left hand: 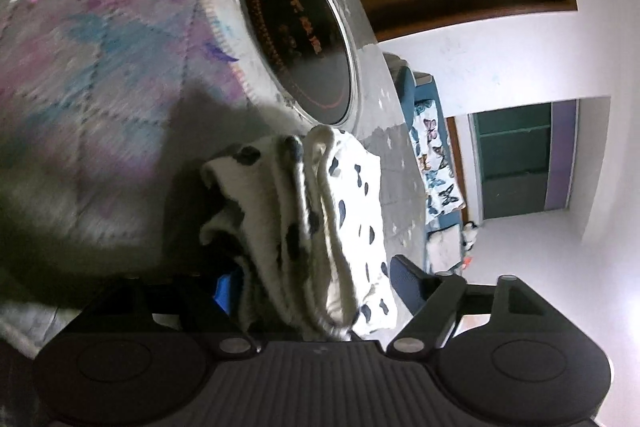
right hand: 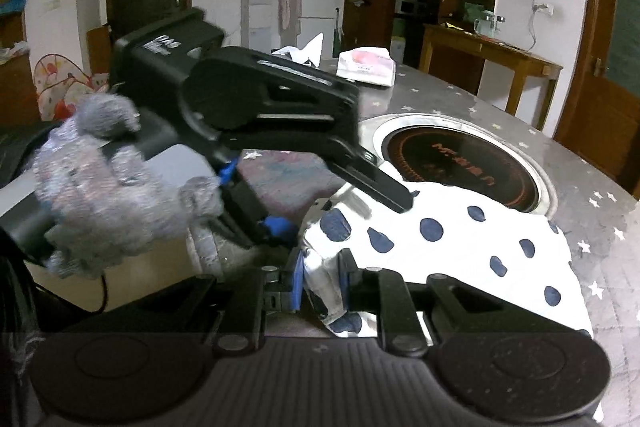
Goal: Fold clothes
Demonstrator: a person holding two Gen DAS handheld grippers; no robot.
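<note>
Beside the built-in cooktop (right hand: 460, 167) on a star-print tablecloth (right hand: 600, 195): spotted white garment (right hand: 460, 247) mid-fold, bunched edge pinched in right gripper (right hand: 320, 287), another clamped in left gripper (left hand: 312, 291), held by a gloved hand (right hand: 100, 195). Likely next: carrying both edges across together, evenly.

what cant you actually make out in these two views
- Left wrist view: the left gripper pads are buried under the bunched white garment with dark blue spots, so how they stand is unreadable.
- Left wrist view: the star-patterned grey tablecloth is motion-blurred.
- Right wrist view: the other gripper and a grey knitted glove hide the garment's far left edge.
</note>
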